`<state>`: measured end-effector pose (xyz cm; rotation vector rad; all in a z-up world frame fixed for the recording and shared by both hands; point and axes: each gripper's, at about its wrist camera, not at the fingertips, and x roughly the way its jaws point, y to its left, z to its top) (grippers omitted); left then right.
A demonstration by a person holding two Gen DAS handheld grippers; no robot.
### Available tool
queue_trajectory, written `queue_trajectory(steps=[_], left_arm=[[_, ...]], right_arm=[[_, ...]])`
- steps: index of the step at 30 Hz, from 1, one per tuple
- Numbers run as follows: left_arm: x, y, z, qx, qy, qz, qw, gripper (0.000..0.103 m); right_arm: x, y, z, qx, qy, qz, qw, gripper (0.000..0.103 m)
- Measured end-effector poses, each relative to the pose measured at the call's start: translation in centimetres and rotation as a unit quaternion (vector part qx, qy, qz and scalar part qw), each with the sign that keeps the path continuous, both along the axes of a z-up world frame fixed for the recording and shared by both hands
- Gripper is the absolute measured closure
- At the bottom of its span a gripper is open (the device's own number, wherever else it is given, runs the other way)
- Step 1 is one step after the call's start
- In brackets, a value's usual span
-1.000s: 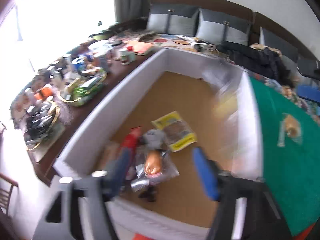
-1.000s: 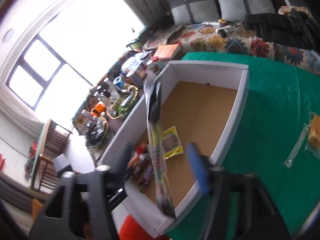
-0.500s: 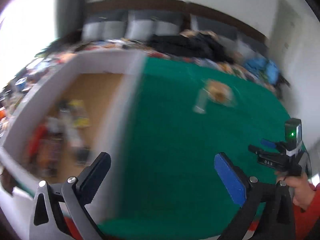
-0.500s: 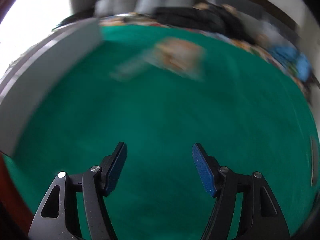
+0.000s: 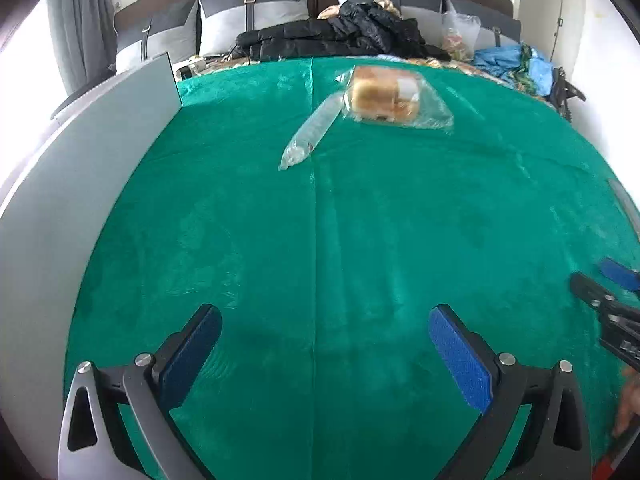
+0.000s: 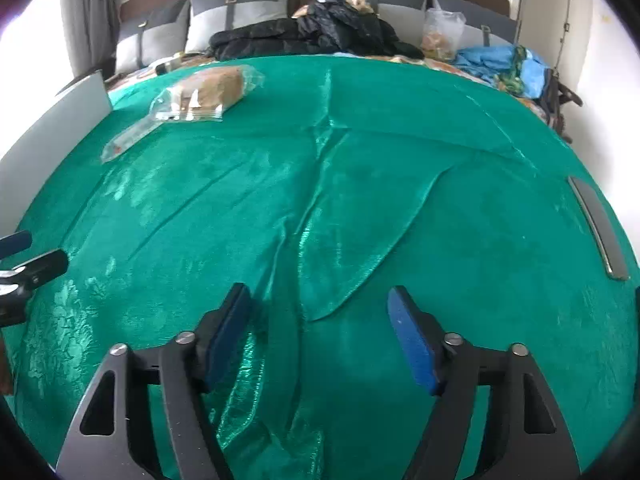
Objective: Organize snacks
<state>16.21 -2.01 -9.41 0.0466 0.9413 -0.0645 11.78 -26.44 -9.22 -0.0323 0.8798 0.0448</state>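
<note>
Above the green cloth [image 5: 320, 240], both grippers' fingers [image 5: 460, 354] [image 6: 412, 340] spread apart, empty; bagged bread [image 5: 384, 96] ahead

Two grippers [image 5: 325, 330] [image 6: 319, 322] showing. One bagged bread [image 5: 384, 96] and one empty clear wrapper [image 5: 310, 132] lying on one green cloth [image 5: 320, 240]. One white box wall [image 5: 80, 184] standing alongside. One black jacket [image 5: 340, 36] lying behind.
</note>
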Motion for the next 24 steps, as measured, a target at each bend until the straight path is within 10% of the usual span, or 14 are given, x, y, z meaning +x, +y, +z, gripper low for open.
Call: queue_trajectory(steps=[24], left_arm=[[-0.02,0.92,-0.57,-0.007,0.0,0.014,0.9999,0.0]], right_arm=[[-0.54,-0.14,-0.5,-0.003,0.002,-0.01,1.0,0.019]])
